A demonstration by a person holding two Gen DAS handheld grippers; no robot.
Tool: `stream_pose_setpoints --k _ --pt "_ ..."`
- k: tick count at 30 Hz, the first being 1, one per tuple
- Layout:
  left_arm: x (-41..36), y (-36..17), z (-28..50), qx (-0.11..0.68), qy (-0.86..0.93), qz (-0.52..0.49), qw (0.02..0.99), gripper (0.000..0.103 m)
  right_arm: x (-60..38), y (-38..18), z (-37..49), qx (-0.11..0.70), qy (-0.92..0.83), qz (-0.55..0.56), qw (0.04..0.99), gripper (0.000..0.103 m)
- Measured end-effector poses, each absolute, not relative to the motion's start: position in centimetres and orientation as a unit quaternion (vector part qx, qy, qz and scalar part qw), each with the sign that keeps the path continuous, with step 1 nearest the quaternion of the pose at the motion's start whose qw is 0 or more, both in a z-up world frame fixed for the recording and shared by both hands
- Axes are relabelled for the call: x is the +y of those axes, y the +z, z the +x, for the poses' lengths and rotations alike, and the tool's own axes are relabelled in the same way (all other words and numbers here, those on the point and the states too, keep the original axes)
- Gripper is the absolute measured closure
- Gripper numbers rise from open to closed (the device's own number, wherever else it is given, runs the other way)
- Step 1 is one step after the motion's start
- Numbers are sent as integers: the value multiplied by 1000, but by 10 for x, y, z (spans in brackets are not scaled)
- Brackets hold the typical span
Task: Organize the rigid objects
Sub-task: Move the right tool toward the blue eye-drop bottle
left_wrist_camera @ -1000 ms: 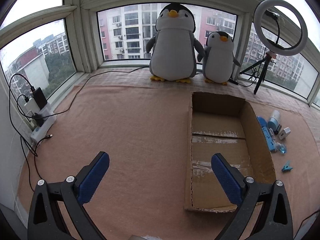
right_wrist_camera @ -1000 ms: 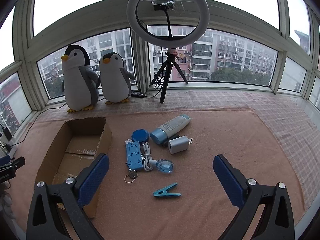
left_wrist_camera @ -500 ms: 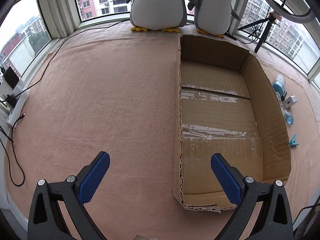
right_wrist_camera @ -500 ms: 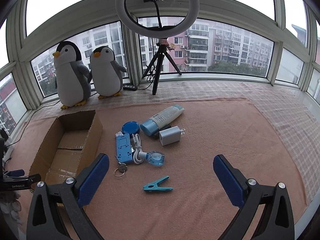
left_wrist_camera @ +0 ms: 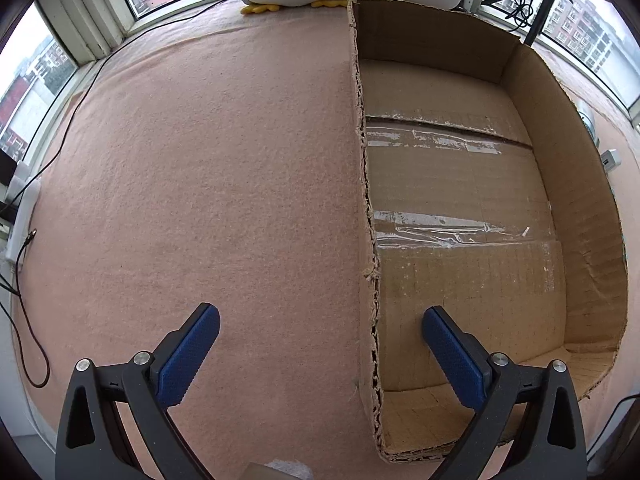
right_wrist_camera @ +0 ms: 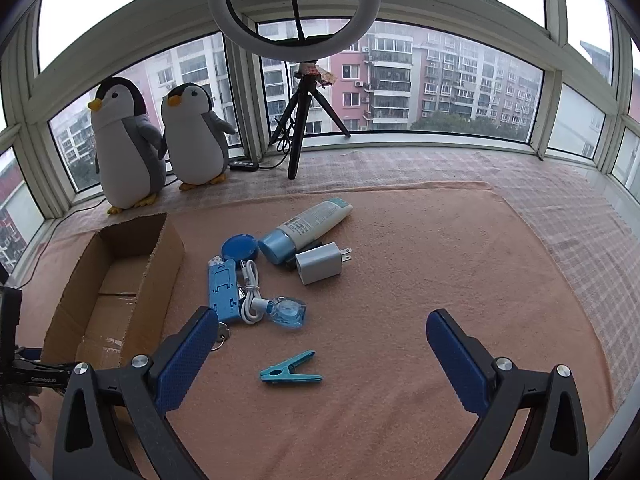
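Observation:
An empty cardboard box lies open on the pink blanket. My left gripper is open and straddles the box's near left wall. To the right of the box lie a teal clothes peg, a blue phone stand with keys, a white cable, a clear blue tape dispenser, a white charger plug, a white tube with a blue cap and a round blue lid. My right gripper is open above the blanket, just behind the peg.
Two plush penguins stand by the window behind the box. A ring light on a tripod stands at the back. Cables and a power strip run along the left edge of the blanket.
The left gripper has dropped and moved forward to the box's left wall, which now fills its view. The right gripper has shifted right and nearer the objects. Both stay open.

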State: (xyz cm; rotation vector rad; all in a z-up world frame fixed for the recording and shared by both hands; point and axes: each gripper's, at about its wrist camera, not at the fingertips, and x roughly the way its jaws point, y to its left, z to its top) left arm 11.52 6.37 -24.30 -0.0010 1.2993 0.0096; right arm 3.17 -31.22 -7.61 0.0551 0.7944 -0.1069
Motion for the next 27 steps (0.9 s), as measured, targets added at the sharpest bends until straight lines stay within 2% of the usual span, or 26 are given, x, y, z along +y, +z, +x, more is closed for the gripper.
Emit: stream_pose_setpoints --k 5,15,21,23,26,27 --pt "77 -250 119 618 -11 -43 785 0 -325 -84 45 404 -41 29 913 0" --pt "80 -251 119 616 -19 -55 785 0 -331 -104 62 450 12 18 893 3" --pt "78 -249 119 614 -21 -52 788 0 -317 -118 86 462 36 0 886 15" --pt "79 -249 120 614 -23 -53 787 0 -311 -128 97 474 50 -12 879 30" --pt "79 -247 115 613 -24 -53 788 0 -304 -141 111 492 60 -43 868 43" --pt "82 -248 117 611 -24 -54 789 0 -303 -144 114 497 66 -46 864 44"
